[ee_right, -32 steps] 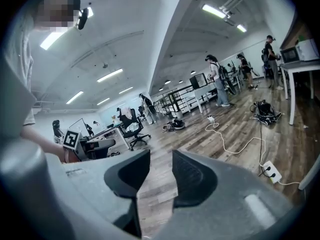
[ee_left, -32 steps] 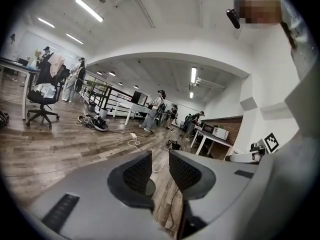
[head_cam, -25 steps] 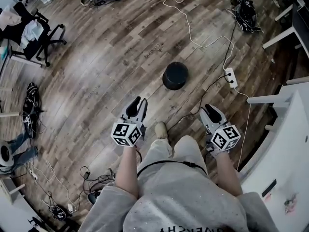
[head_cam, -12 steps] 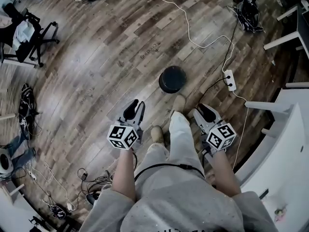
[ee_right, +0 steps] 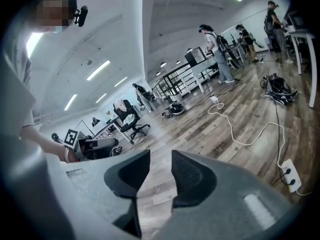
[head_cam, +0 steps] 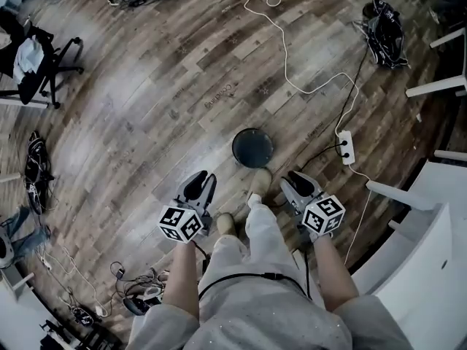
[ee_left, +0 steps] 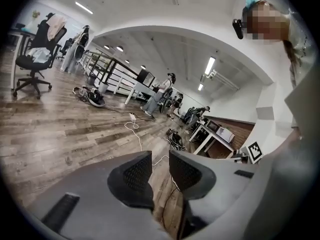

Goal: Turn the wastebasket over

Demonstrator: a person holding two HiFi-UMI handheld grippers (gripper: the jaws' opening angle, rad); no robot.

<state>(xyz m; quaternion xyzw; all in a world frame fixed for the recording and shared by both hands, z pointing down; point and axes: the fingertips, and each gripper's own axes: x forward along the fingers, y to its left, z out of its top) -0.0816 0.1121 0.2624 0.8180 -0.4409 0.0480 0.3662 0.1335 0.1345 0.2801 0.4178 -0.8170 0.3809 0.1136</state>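
Note:
The wastebasket [head_cam: 252, 148] is a black round bin on the wooden floor; from above in the head view it shows a flat dark disc. My left gripper [head_cam: 195, 188] hangs below and left of it, my right gripper [head_cam: 293, 183] below and right, both apart from it. Each gripper's jaws stand a narrow gap apart with nothing between them, as the left gripper [ee_left: 160, 171] and the right gripper [ee_right: 161, 171] show in their own views. Neither gripper view shows the bin. A shoe [head_cam: 259, 181] of the person stands just short of it.
A white cable runs across the floor to a power strip [head_cam: 345, 146] right of the bin. A white desk [head_cam: 427, 224] stands at the right, an office chair [head_cam: 40, 60] far left, a dark bag [head_cam: 385, 22] top right, tangled cables [head_cam: 135, 294] bottom left.
The person has stepped toward the wastebasket, one foot now just short of it. Both grippers have come forward and lower, closer to the bin. Their jaws look unchanged.

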